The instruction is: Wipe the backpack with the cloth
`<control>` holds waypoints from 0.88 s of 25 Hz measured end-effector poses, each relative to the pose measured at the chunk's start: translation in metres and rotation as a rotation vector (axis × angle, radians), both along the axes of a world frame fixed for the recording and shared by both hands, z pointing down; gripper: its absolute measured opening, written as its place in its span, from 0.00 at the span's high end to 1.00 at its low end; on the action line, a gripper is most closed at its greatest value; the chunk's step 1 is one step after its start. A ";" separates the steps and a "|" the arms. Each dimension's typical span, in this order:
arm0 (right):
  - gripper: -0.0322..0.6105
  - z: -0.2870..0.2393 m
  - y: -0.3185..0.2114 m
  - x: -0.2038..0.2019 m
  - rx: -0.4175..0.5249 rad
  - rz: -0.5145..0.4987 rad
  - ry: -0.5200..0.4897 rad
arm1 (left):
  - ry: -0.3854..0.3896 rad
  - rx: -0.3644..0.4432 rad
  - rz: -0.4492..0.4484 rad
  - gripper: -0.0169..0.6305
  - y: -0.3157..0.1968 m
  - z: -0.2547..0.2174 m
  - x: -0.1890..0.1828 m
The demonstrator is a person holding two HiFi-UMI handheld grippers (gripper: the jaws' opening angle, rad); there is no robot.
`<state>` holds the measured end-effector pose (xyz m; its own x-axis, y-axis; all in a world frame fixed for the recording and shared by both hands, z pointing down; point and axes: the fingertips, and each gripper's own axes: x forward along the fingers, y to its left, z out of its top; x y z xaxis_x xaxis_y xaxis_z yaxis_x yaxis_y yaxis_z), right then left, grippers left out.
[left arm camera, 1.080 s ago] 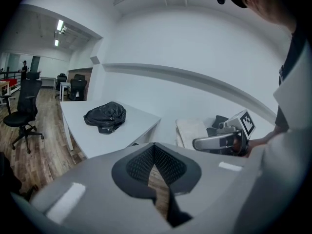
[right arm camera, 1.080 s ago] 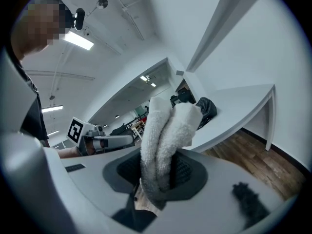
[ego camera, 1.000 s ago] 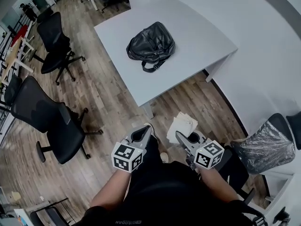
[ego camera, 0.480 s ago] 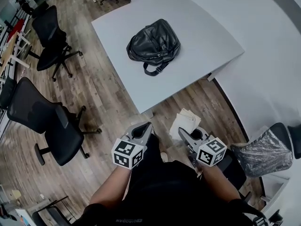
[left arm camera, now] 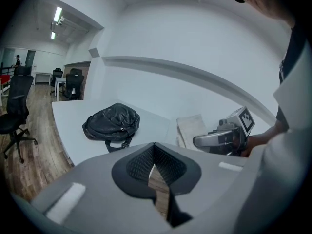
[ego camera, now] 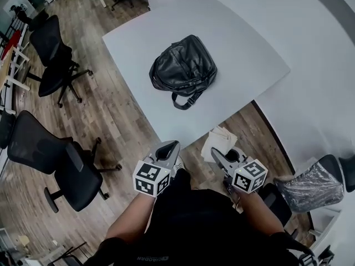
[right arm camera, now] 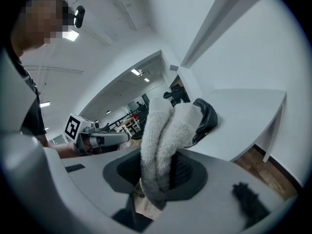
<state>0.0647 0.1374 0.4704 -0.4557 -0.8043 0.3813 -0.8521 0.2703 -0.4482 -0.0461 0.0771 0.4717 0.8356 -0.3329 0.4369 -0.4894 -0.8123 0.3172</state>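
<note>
The right gripper (right arm camera: 161,179) is clamping its jaws on the folded white cloth (right arm camera: 163,140), which is sticking up from them as a thick, fluffy wad. The left gripper (left arm camera: 154,150) is carrying nothing, its 2 jaws pressed together. The black backpack (ego camera: 184,71) is lying on the white table (ego camera: 244,49), well apart from both grippers. It is looking like soft, glossy leather, probably sagging under pressure and slightly slick, so steadying it by pinching the handle loop (ego camera: 183,100) is seeming wisest

backpack (ego camera: 184,70) lower, nearer in head view | table (ego camera: 244,49) edge closer
</note>
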 end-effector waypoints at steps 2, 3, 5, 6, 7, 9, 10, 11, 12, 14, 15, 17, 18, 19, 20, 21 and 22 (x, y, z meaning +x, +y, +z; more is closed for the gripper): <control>0.78 -0.005 -0.022 -0.001 0.015 -0.002 0.027 | 0.001 0.021 0.018 0.96 -0.021 -0.003 0.001; 0.78 -0.008 -0.032 -0.002 0.024 -0.002 0.040 | 0.006 0.030 0.026 0.96 -0.031 -0.005 0.001; 0.78 -0.013 -0.051 -0.002 0.039 0.002 0.066 | 0.021 0.044 0.037 0.96 -0.051 -0.009 0.001; 0.78 -0.015 -0.061 -0.001 0.046 0.006 0.077 | 0.030 0.050 0.039 0.96 -0.061 -0.011 0.000; 0.78 -0.017 -0.069 -0.001 0.052 0.012 0.088 | 0.037 0.055 0.042 0.96 -0.070 -0.012 0.000; 0.78 -0.019 -0.084 0.001 0.065 0.027 0.102 | 0.048 0.064 0.046 0.96 -0.086 -0.013 -0.001; 0.78 -0.020 -0.090 0.002 0.068 0.034 0.108 | 0.052 0.068 0.045 0.96 -0.093 -0.013 -0.001; 0.78 -0.020 -0.095 0.004 0.070 0.040 0.113 | 0.056 0.068 0.041 0.96 -0.099 -0.013 -0.002; 0.78 -0.021 -0.099 0.006 0.068 0.044 0.119 | 0.061 0.066 0.037 0.96 -0.104 -0.013 -0.001; 0.78 -0.022 -0.106 0.008 0.063 0.049 0.128 | 0.070 0.058 0.039 0.96 -0.109 -0.014 -0.001; 0.78 -0.023 -0.109 0.010 0.062 0.051 0.134 | 0.070 0.059 0.046 0.96 -0.110 -0.014 0.000; 0.78 -0.024 -0.116 0.014 0.063 0.055 0.148 | 0.065 0.067 0.057 0.96 -0.114 -0.014 0.002; 0.78 -0.024 -0.120 0.017 0.064 0.056 0.157 | 0.061 0.071 0.056 0.96 -0.117 -0.012 0.002; 0.78 -0.024 -0.124 0.021 0.065 0.056 0.168 | 0.059 0.071 0.051 0.96 -0.120 -0.011 0.001; 0.78 -0.024 -0.127 0.024 0.068 0.054 0.180 | 0.060 0.070 0.042 0.96 -0.123 -0.011 0.000; 0.78 -0.025 -0.131 0.027 0.071 0.050 0.194 | 0.061 0.067 0.031 0.96 -0.125 -0.010 -0.002; 0.78 -0.026 -0.135 0.031 0.074 0.044 0.210 | 0.062 0.065 0.020 0.96 -0.128 -0.010 -0.003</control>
